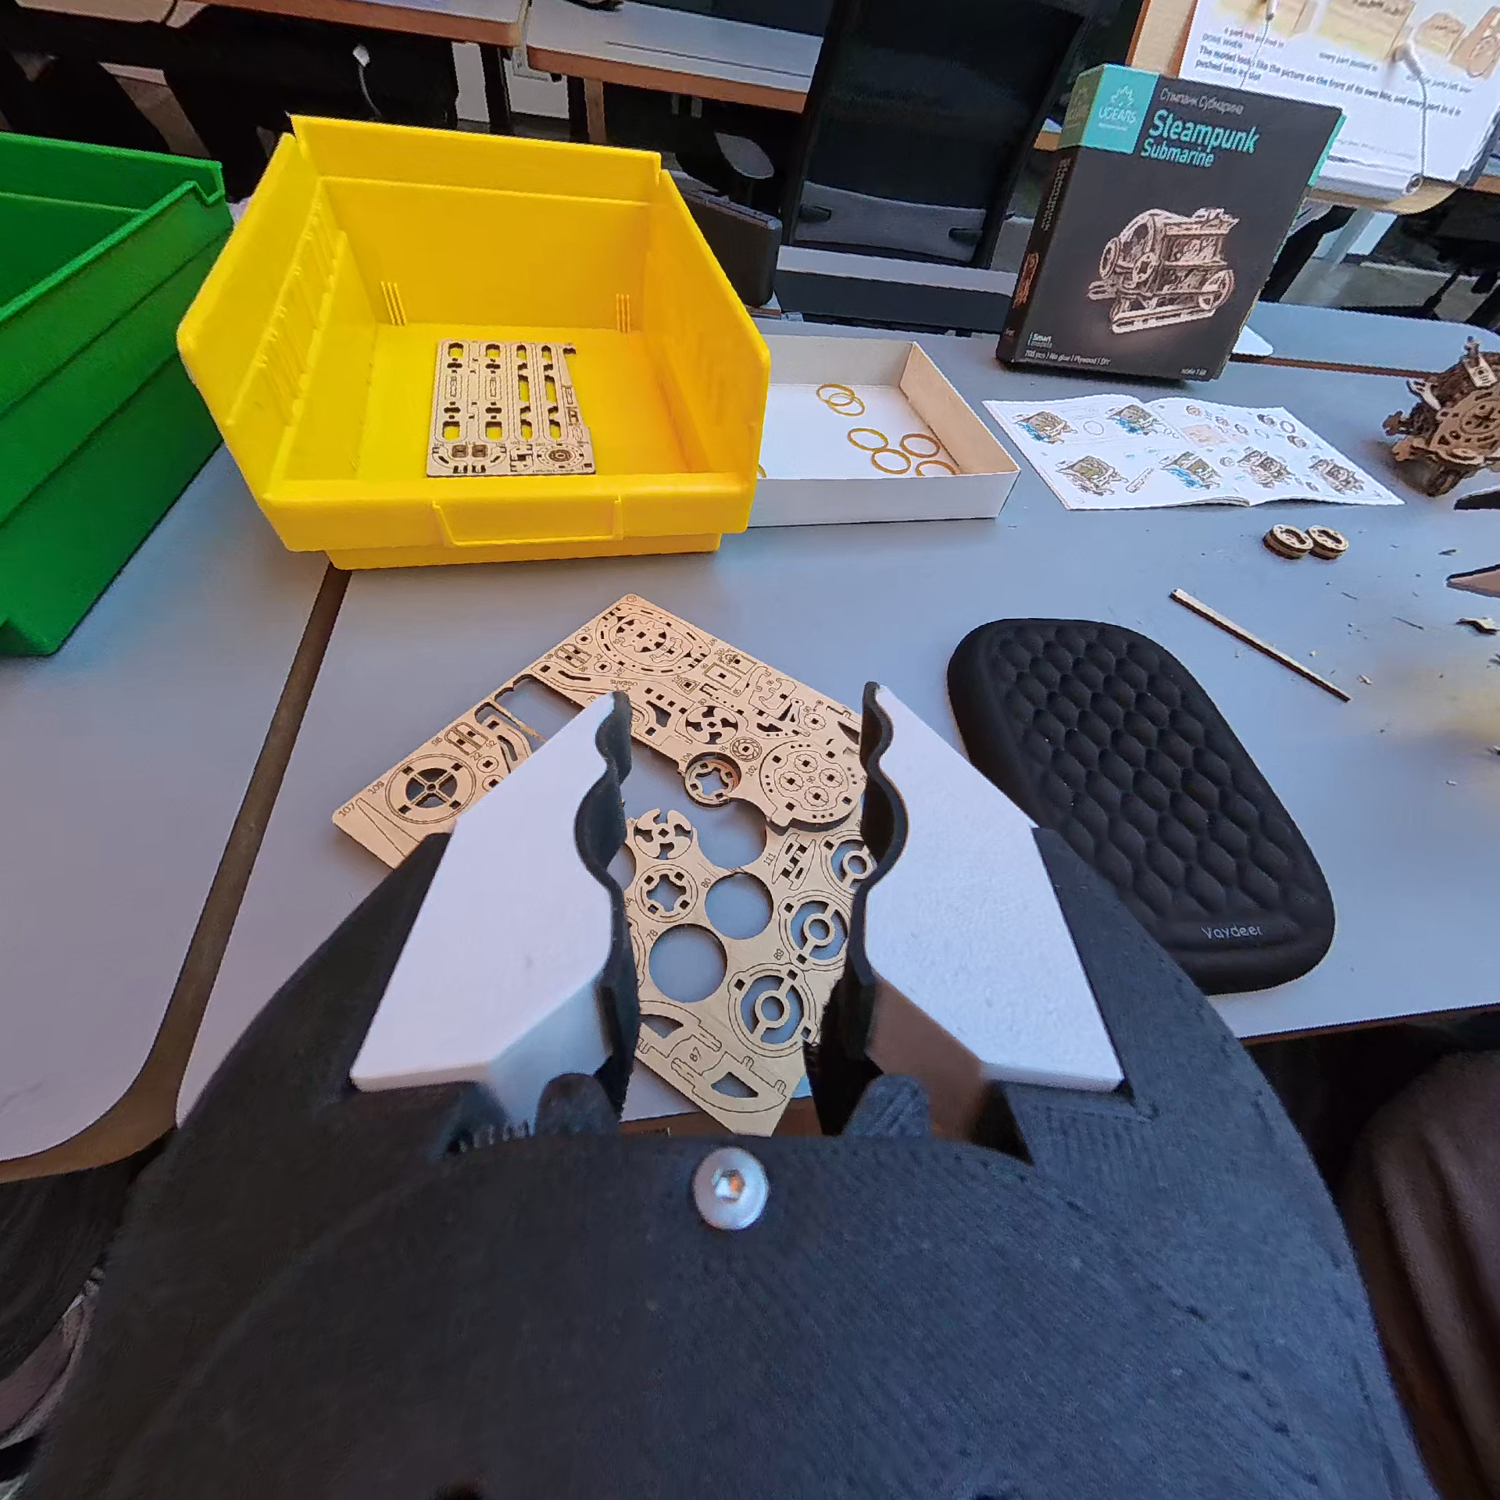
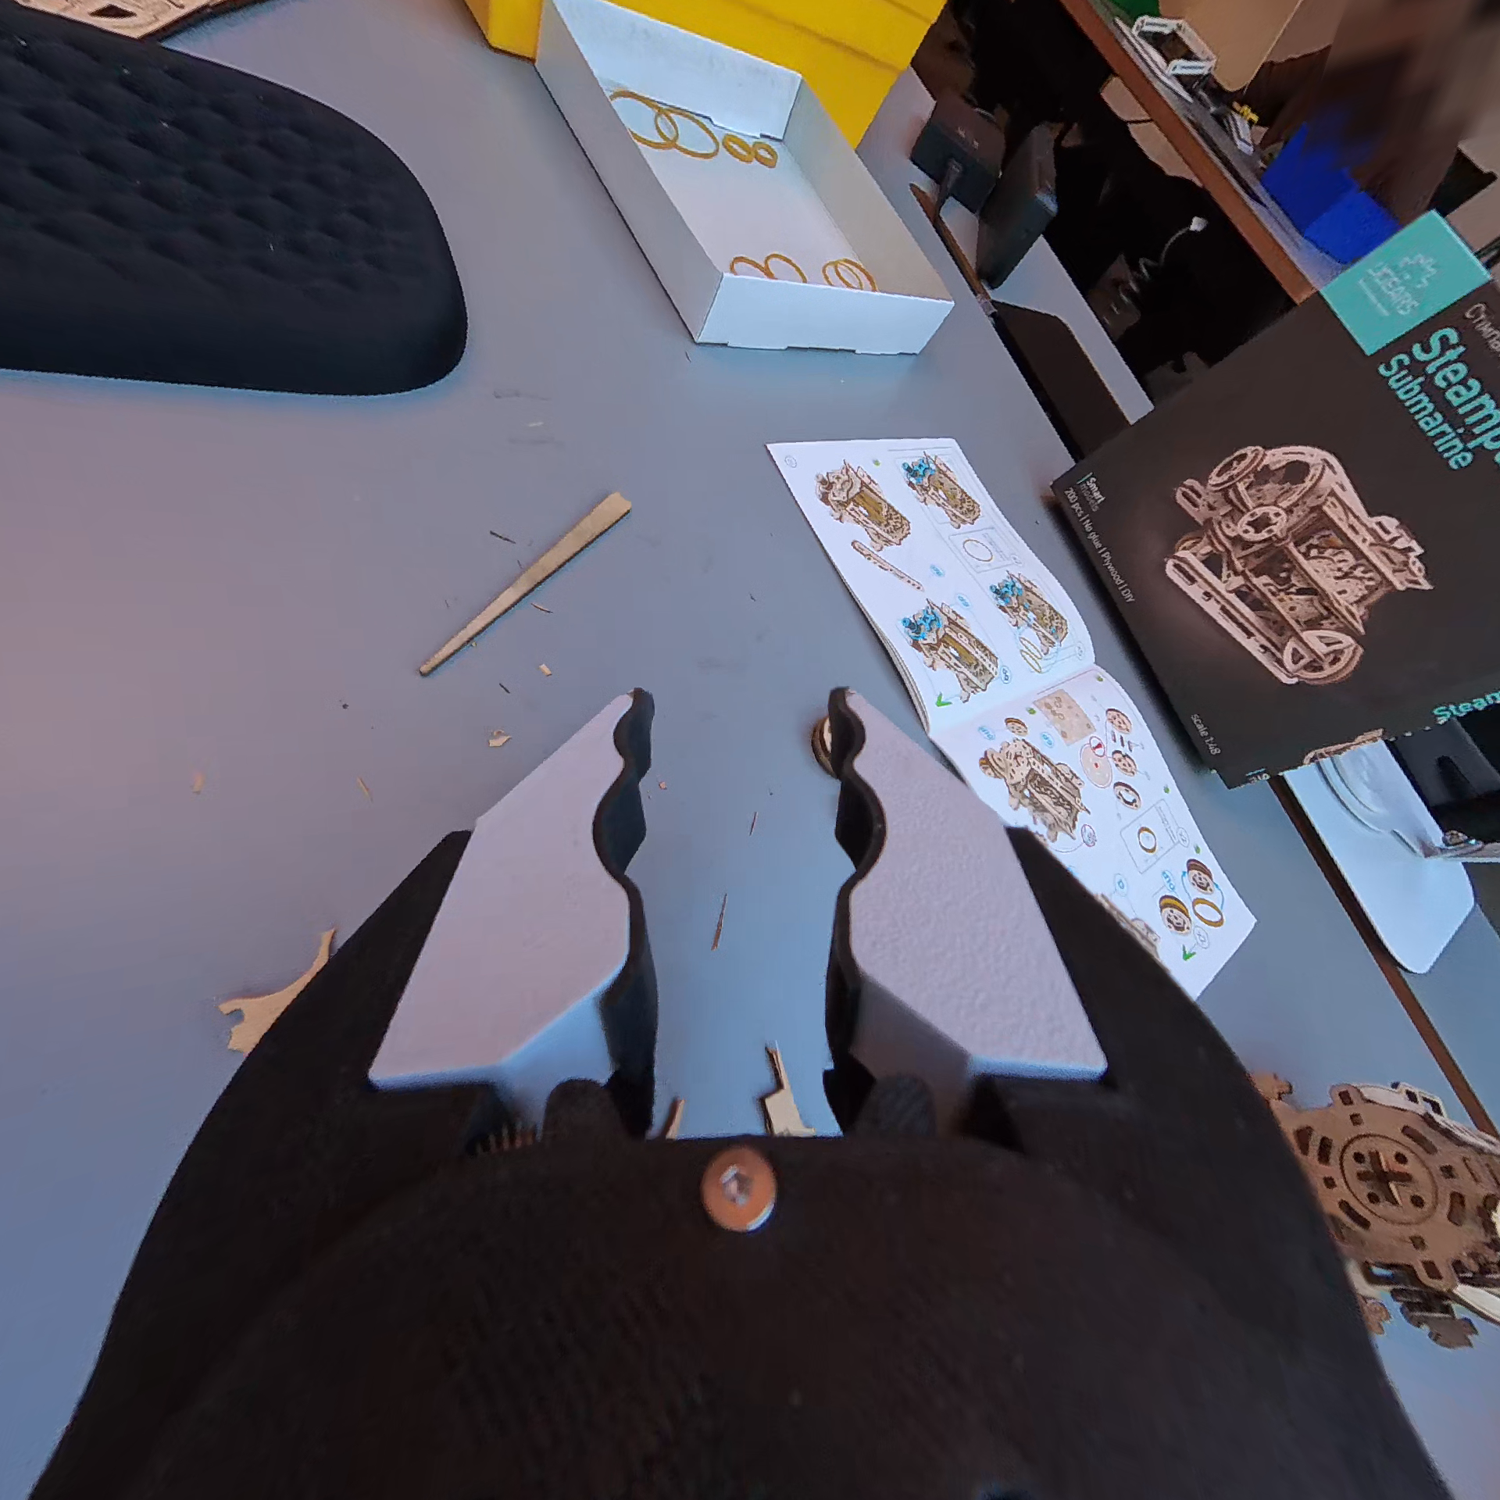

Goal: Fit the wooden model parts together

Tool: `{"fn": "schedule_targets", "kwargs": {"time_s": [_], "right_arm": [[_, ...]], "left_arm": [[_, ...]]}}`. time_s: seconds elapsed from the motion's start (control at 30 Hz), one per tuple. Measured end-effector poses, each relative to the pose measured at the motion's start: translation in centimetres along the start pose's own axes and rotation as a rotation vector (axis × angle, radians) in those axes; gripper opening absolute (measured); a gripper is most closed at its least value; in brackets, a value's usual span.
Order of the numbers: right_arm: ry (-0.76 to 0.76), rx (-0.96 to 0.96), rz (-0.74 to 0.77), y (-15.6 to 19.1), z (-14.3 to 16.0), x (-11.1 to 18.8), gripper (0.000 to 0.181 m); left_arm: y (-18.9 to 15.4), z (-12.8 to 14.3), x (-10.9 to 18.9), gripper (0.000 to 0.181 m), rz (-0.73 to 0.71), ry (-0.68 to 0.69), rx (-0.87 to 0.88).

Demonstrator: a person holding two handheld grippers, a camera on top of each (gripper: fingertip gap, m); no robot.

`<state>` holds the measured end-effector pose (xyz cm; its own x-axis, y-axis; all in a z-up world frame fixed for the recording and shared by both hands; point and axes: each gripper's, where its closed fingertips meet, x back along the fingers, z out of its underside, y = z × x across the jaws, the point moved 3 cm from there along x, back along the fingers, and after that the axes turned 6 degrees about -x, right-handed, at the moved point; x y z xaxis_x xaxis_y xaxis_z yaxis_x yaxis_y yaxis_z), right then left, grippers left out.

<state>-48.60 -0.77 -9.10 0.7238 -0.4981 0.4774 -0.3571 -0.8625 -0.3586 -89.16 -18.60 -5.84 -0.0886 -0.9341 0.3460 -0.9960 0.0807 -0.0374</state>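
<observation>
A laser-cut wooden parts sheet (image 1: 649, 771) lies on the grey table under my left gripper (image 1: 747, 706), which is open and empty above it. A loose ring part (image 1: 712, 779) lies on the sheet. My right gripper (image 2: 734, 706) is open and empty over bare table; a small round wooden part (image 2: 821, 743) peeks out behind its right fingertip. Two small wooden wheels (image 1: 1305, 541) lie at the right. The part-built wooden model (image 2: 1396, 1193) stands at the right, also in the left wrist view (image 1: 1453, 422). A thin wooden stick (image 2: 528, 580) lies ahead.
A yellow bin (image 1: 714, 341) holds another parts sheet (image 1: 507, 410). A green bin (image 1: 81, 365) stands at the left. A white tray (image 1: 974, 487) holds rubber bands. A black padded rest (image 1: 1136, 795), an open instruction booklet (image 2: 1015, 690), the kit box (image 1: 1153, 227) and wood scraps (image 2: 268, 1006) are about. Spacing between my two grippers at the tips: around 40 cm. About 8 cm separates my right fingertips from the thin wooden stick (image 2: 528, 580). It turns up in the left wrist view (image 1: 1266, 648) as well. It is some 25 cm from my right tips to the part-built wooden model (image 2: 1396, 1193).
</observation>
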Motion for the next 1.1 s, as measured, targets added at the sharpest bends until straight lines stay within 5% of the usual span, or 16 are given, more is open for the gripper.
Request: {"fn": "schedule_targets", "kwargs": {"time_s": [0.57, 0.87, 1.1], "right_arm": [[-0.008, -0.005, -0.043, 0.7, -0.8, -0.7, 0.043], [-0.167, 0.043, -0.506, 9.6, -14.0, -7.7, 0.042], [-0.059, -0.053, -0.656, 16.6, -20.9, -18.8, 0.041]], "left_arm": [[0.2, 0.6, -0.2, 0.056, -0.023, 0.016, -0.007], [2.1, 1.9, 1.5, 0.056, -0.145, 0.06, 0.063], [4.3, 4.5, 0.7, 0.066, -0.173, 0.173, 0.226]]}}
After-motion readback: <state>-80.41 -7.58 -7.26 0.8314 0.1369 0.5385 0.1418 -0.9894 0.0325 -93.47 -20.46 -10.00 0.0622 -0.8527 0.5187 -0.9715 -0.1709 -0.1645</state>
